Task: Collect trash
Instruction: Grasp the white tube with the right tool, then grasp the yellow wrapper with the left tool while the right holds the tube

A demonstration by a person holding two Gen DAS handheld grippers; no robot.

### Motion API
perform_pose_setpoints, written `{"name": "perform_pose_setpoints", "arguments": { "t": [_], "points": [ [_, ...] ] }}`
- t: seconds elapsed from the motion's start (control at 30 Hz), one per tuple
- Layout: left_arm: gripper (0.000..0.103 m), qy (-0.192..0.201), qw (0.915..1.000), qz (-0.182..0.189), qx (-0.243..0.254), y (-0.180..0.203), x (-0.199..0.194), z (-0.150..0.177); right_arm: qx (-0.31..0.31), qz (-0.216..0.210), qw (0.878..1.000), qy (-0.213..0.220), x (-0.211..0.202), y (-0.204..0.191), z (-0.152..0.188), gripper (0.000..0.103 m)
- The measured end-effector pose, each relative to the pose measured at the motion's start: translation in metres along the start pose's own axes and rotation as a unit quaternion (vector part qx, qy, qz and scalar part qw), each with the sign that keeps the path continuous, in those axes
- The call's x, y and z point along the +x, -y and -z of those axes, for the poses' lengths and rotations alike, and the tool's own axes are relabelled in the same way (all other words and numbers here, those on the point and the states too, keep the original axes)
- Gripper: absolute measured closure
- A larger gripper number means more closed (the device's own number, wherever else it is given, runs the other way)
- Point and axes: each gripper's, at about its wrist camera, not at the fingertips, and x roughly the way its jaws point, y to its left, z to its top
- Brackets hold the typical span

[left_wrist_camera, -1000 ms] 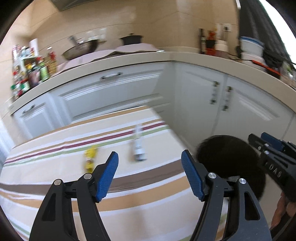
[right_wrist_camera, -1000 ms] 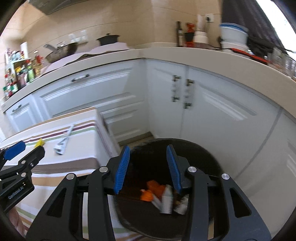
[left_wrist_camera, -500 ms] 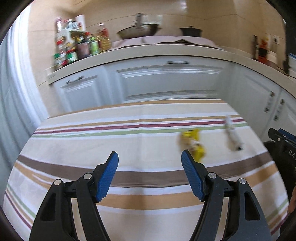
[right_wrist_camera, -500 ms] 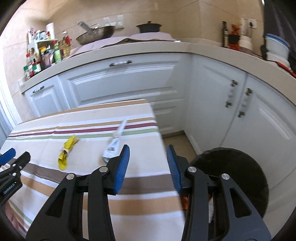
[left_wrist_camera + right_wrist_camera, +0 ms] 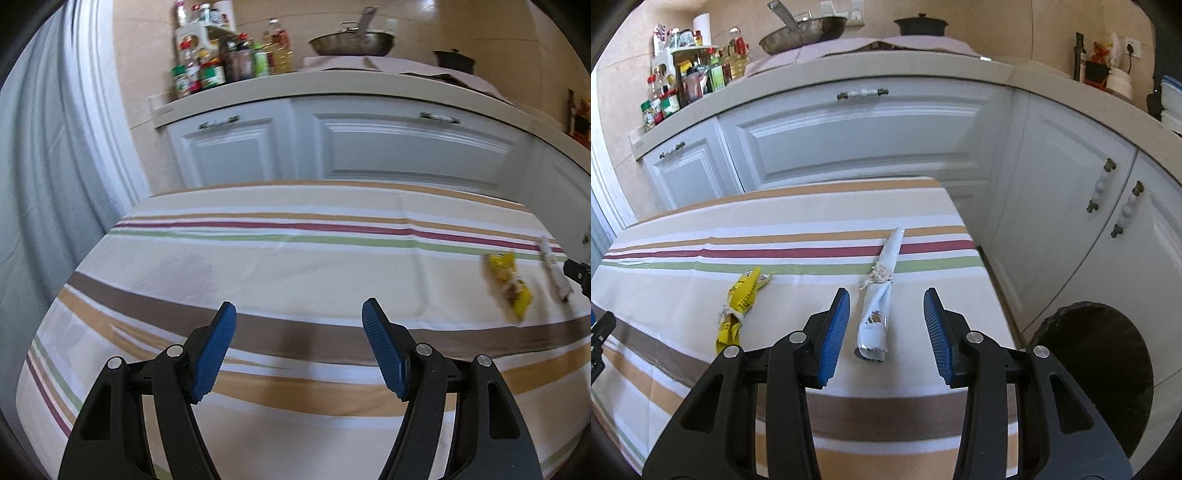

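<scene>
Wrappers, yellow wrapper point(image 5: 738, 308) and white wrapper point(image 5: 877, 306), lie on striped tablecloth point(image 5: 798, 221) near white cabinets point(image 5: 857, 136); both grippers' jaws gape empty.

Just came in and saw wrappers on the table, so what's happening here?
A person is clearing trash with a hand-held gripper in each hand. The right hand-held gripper is open, lined up over the white wrapper on the striped tablecloth, not gripping it yet. The yellow wrapper lies to its left. The left hand-held gripper is open and empty over bare cloth. A black bin stands beside the table.
</scene>
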Motion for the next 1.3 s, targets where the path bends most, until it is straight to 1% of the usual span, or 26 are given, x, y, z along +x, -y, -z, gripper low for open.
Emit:
{"name": "perform_pose_setpoints", "arguments": {
  "t": [0.13,0.27,0.33,0.43,0.47,0.5,0.63,0.87,1.1,1.3],
  "points": [
    [0.034,-0.009,0.9999,-0.001,-0.014,-0.01,0.007,-0.001,0.011,0.002,1.0,-0.025,0.015,0.0,-0.005,0.062],
    [0.033,-0.008,0.9999,0.007,-0.013,-0.007,0.007,-0.002,0.008,0.005,0.999,-0.044,0.025,-0.002,-0.008,0.062],
    [0.033,-0.007,0.9998,0.014,-0.011,-0.004,0.008,-0.004,0.001,0.005,0.998,-0.06,0.031,-0.004,-0.007,0.062],
    [0.032,-0.006,0.9996,0.025,-0.008,0.002,0.008,-0.006,-0.01,0.01,0.998,-0.063,0.032,-0.006,-0.006,0.067],
    [0.032,-0.007,0.9996,0.028,-0.006,0.005,0.009,-0.007,-0.016,0.017,0.998,-0.063,0.032,-0.007,-0.006,0.078],
    [0.032,-0.007,0.9995,0.031,-0.005,0.007,0.008,-0.007,-0.018,0.017,0.998,-0.063,0.031,-0.007,-0.006,0.086],
    [0.032,-0.005,0.9988,0.048,0.002,0.023,0.005,-0.009,-0.016,0.011,0.998,-0.06,0.028,-0.002,-0.004,0.087],
    [0.032,-0.006,0.9963,0.083,0.023,0.058,-0.002,-0.008,0.004,0.013,0.999,-0.037,0.006,0.02,0.004,0.087],
    [0.032,-0.011,0.992,0.117,0.045,0.097,-0.005,-0.011,0.019,0.041,0.999,-0.011,-0.023,0.057,0.016,0.087],
    [0.032,-0.014,0.9897,0.128,0.063,0.127,-0.002,-0.01,0.035,0.063,0.997,-0.003,-0.036,0.089,0.027,0.087]
  ]
}}
